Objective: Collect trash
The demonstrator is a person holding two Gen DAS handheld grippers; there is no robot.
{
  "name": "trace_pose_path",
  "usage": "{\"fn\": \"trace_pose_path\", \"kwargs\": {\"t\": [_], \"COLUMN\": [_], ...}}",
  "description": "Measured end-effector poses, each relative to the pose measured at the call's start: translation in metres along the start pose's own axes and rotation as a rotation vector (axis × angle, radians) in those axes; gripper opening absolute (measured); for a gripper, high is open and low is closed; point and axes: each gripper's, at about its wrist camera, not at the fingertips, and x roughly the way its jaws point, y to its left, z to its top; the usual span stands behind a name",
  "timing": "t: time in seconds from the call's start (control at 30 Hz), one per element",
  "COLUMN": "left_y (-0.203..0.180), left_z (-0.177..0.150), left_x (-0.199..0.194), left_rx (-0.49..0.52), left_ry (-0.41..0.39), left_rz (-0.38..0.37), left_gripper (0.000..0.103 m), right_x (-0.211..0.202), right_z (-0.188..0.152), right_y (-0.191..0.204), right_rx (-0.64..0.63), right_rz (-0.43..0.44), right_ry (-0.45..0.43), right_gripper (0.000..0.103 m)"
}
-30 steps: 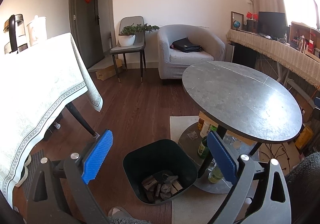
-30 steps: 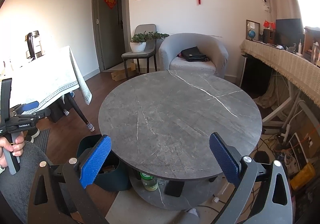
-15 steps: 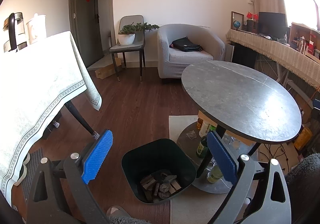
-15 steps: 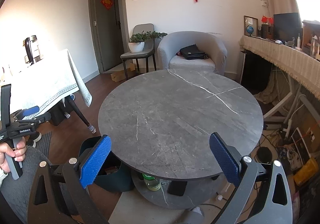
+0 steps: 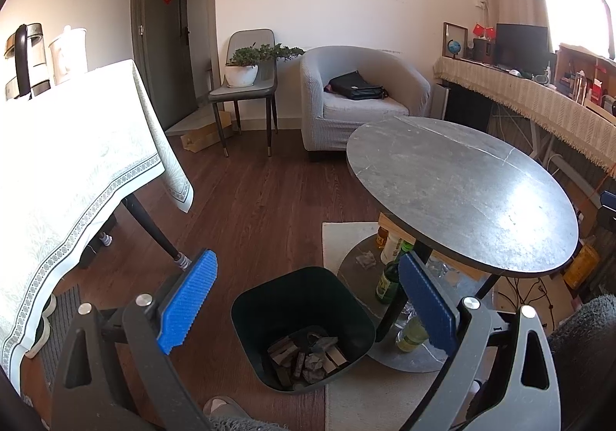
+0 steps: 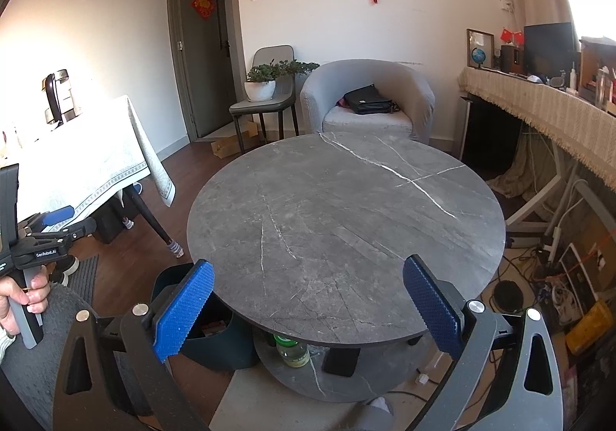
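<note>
I hold my left gripper [image 5: 304, 300] and right gripper [image 6: 308, 306] with jaws spread, empty. Trash [image 5: 304, 356] sits in the dark bin [image 5: 269, 300] beside the round table's [image 6: 346, 215] base; reaching lower, I risk knocking the green bottle [image 5: 387, 283].

Left wrist view: high, tilted down over dark bin [image 5: 304, 327], round table [image 5: 462, 192] at 2 o'clock. Right wrist view: level, close over same table [image 6: 346, 223]. Shared: table, bin [image 6: 215, 338], armchair [image 5: 358, 104] at 12.
</note>
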Motion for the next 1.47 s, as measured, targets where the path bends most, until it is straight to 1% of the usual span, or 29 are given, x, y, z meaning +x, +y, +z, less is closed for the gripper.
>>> {"fn": "trace_pose_path", "kwargs": {"t": [0.5,0.87,1.47], "left_y": [0.004,0.003,0.002], "left_z": [0.003,0.002,-0.001], "left_x": [-0.002,0.0,0.0], "left_rx": [-0.028,-0.019,-0.014], "left_ry": [0.0,0.001,0.0], "left_rz": [-0.003,-0.003,0.0], "left_gripper": [0.097,0.097,0.097], "right_x": [0.001,0.001,0.003], "right_z": [0.0,-0.001,0.0], "right_y": [0.007,0.012,0.012], "right_rx": [-0.038,-0.063,-0.062], "right_rz": [-0.011,-0.015,-0.014], "right_ry": [0.012,0.019,0.023], "right_gripper": [0.099,0.099,0.099]}}
